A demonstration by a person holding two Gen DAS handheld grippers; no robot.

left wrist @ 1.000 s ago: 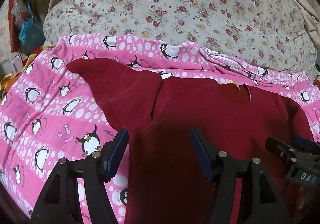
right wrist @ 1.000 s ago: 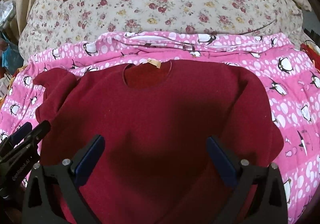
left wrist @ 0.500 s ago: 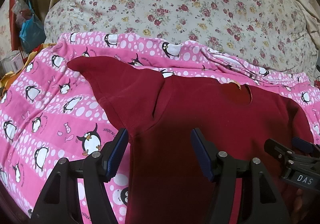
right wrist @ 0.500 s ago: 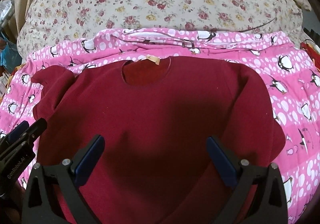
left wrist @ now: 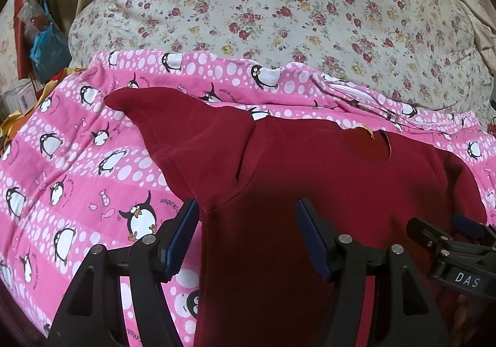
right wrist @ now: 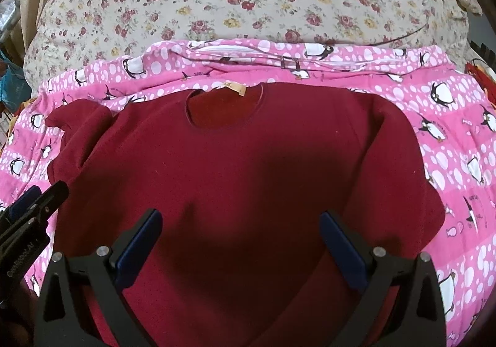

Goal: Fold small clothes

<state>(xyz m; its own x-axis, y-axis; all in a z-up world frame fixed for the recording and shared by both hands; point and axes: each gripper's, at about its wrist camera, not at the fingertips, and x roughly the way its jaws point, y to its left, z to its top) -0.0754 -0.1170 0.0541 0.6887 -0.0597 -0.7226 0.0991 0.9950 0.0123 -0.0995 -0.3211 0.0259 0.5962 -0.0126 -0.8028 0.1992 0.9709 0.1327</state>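
Sweater (right wrist: 248, 161), dark red, lies flat and face up on the pink penguin blanket (left wrist: 77, 161).
From the left: its one sleeve (left wrist: 186, 136) points outward; my left gripper (left wrist: 245, 235) hangs spread wide over the armpit seam, and my right gripper (right wrist: 241, 241) gapes empty above the chest.

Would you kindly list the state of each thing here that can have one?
maroon sweater: spread flat, front up, unfolded.
left sleeve: stretched outward across the penguin blanket.
right sleeve: lying along the body.
neck label: showing at the collar.
left gripper: jaws open, empty, at the sweater's armpit.
right gripper: jaws open, empty, over the sweater.
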